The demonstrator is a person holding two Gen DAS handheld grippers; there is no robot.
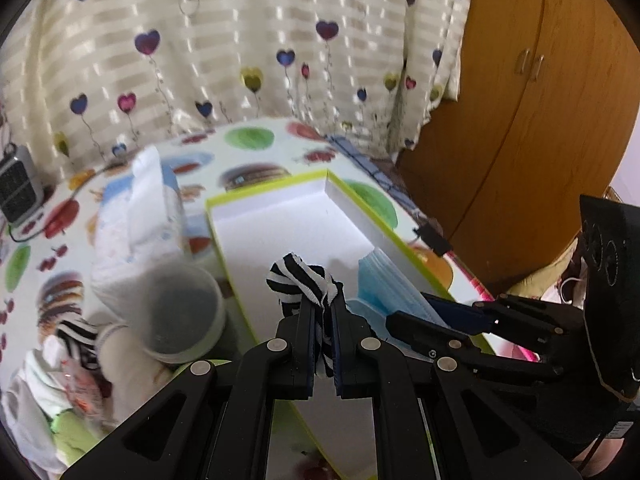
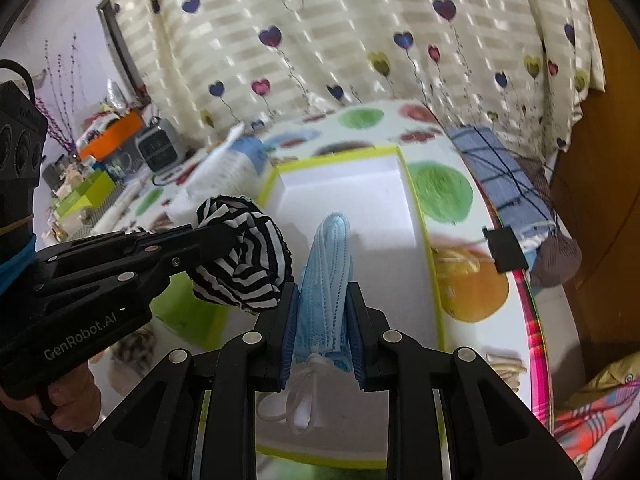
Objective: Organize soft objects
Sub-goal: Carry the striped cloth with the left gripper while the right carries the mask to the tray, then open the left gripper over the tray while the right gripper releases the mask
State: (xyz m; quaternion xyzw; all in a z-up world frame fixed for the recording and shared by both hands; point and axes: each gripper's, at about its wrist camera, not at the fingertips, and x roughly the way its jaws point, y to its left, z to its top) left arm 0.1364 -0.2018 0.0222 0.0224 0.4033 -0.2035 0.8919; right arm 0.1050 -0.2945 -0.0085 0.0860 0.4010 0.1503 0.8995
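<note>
My left gripper [image 1: 323, 300] is shut on a black-and-white striped cloth [image 1: 298, 282] and holds it above the white box with a lime-green rim [image 1: 264, 194]. In the right wrist view the left gripper [image 2: 224, 236] comes in from the left with the striped cloth [image 2: 244, 256] bunched at its tip. My right gripper [image 2: 323, 288] is shut on a stack of light blue face masks [image 2: 330, 264], held above the same box [image 2: 414, 200]; white ear loops hang below. The masks [image 1: 390, 284] and right gripper [image 1: 436, 320] show at right in the left wrist view.
The box lies on a table with a fruit-print cloth [image 2: 440, 196]. A translucent cup [image 1: 182, 316], a white tissue pack [image 1: 144, 216] and more cloths [image 1: 76, 336] lie left of the box. A small heater [image 1: 18, 188] stands far left. Heart-print curtain behind; wooden wardrobe [image 1: 540, 100] right.
</note>
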